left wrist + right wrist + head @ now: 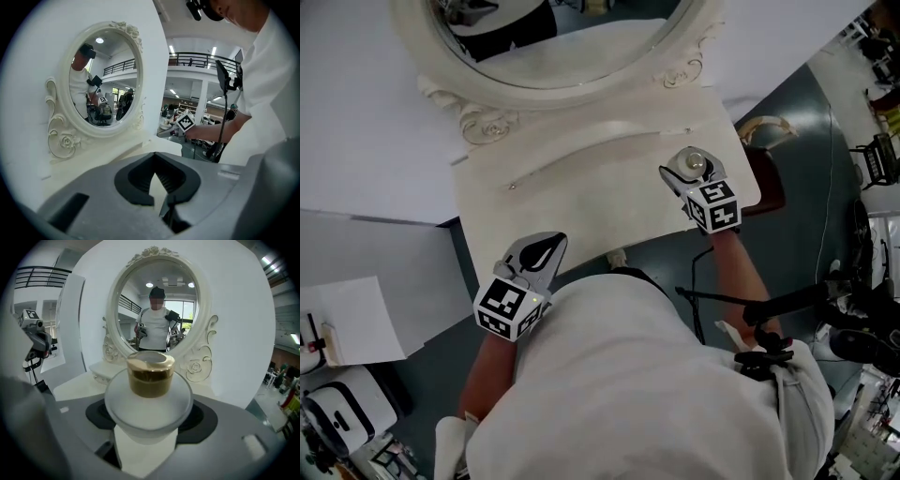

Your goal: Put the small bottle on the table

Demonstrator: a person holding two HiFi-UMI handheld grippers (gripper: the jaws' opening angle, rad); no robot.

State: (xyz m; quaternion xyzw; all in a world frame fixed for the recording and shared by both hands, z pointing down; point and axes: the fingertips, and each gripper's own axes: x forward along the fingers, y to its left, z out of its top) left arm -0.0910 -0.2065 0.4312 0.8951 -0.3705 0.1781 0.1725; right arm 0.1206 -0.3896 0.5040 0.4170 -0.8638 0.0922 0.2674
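While the person leans over the white tabletop [581, 187], the right gripper [694, 172] has its jaws clamped on the small bottle [149, 397], gold cap up, over the tabletop's right end before the oval mirror [157, 301]. At the near edge, the left gripper [547, 247] holds nothing, jaws together.

Lab hall, staged vanity corner: ornate mirror [154, 305] and dressing table [581, 187] standing against a partition [234, 333]; mezzanine railing [201, 57] running behind.
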